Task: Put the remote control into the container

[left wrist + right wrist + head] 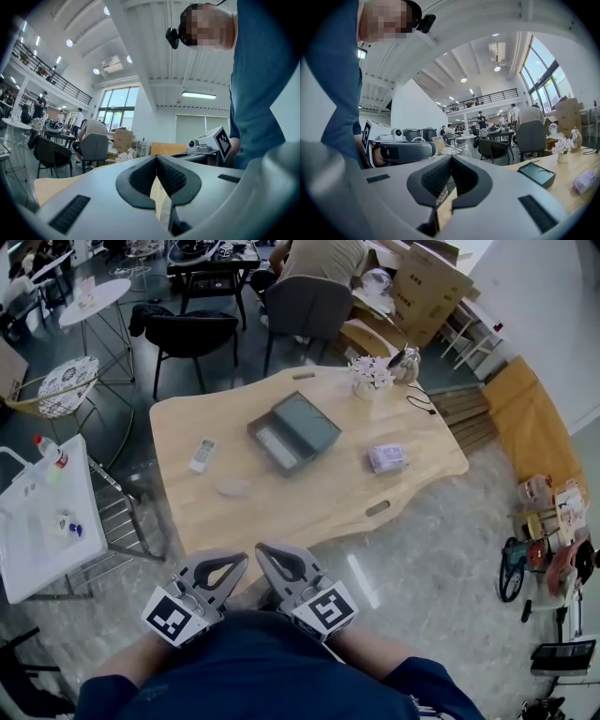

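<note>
The white remote control [202, 454] lies on the left part of the light wooden table [319, 502]. The dark grey container [295, 430] sits open at the table's middle, and it also shows in the right gripper view, where the container [537, 174] is low at the right. Both grippers are held close to the person's body, short of the table's near edge and far from the remote. My left gripper [239, 562] [156, 157] is shut with nothing in it. My right gripper [265, 550] [451, 158] is shut and empty too. The two point side by side towards the table.
A purple packet [386, 458] lies at the table's right, a small vase of flowers [367, 378] at its far edge, and a pale flat object [233, 487] near the remote. Chairs [192, 338] stand behind the table, a white side table [42, 517] at the left, and cardboard boxes [427, 282] beyond.
</note>
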Motion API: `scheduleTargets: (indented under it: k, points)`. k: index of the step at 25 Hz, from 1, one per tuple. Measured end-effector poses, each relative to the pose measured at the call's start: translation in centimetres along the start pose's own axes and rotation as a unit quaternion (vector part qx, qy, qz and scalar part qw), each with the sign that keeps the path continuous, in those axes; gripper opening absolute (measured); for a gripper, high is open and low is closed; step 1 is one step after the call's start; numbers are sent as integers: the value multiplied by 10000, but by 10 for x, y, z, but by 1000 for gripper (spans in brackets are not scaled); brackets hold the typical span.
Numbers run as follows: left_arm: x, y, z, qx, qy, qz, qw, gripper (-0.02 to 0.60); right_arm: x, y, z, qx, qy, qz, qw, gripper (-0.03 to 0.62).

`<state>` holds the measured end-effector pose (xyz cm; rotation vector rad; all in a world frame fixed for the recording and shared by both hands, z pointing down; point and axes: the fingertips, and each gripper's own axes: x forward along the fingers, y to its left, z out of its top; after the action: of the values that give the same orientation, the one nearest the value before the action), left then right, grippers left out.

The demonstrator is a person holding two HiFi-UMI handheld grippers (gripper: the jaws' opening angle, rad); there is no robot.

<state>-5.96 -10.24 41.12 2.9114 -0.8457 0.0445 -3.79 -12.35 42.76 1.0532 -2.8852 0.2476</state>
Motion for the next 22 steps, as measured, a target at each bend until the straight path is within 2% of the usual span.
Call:
scheduleTargets:
  k: [4,18,22]
  points:
    - [5,-3,0,3,-20,-63,10000,31,1,2,6,-39,-175,86,9998,18]
    - [15,-10,4,45,-71,-149,9999,31,-6,-6,3,100,-127,7,9999,18]
    - [16,-10,4,13,-80,-128,9999,31,-5,-7,7,-39,-134,43,9999,17]
